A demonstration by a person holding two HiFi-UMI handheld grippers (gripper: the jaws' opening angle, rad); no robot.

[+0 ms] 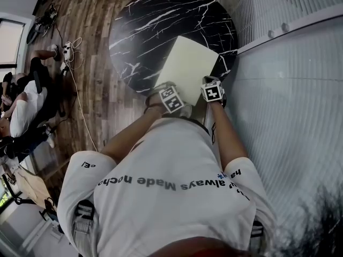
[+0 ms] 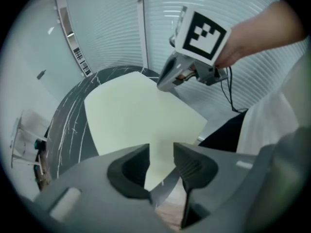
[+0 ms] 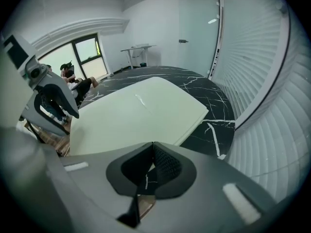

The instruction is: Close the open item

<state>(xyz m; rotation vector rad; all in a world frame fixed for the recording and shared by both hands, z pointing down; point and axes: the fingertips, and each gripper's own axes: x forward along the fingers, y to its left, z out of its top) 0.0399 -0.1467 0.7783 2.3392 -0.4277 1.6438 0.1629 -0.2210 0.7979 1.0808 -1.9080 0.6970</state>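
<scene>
Wood-plank floor (image 1: 96,63) fills the left of the room, where people (image 1: 21,106) sit at the far left, and a white slatted wall (image 1: 289,90) runs along the right. Between them stands a round black marble table (image 1: 161,20) with white veins. A pale cream flat item (image 1: 187,66) lies on the table's near right part, its top face level and its near corner reaching the table's near rim. The left gripper (image 2: 160,152) is at that near corner with its jaws apart; the cream corner shows in the gap, and the pads do not press on it. Just right of it, the right gripper (image 3: 151,149) has its jaws together on nothing.
</scene>
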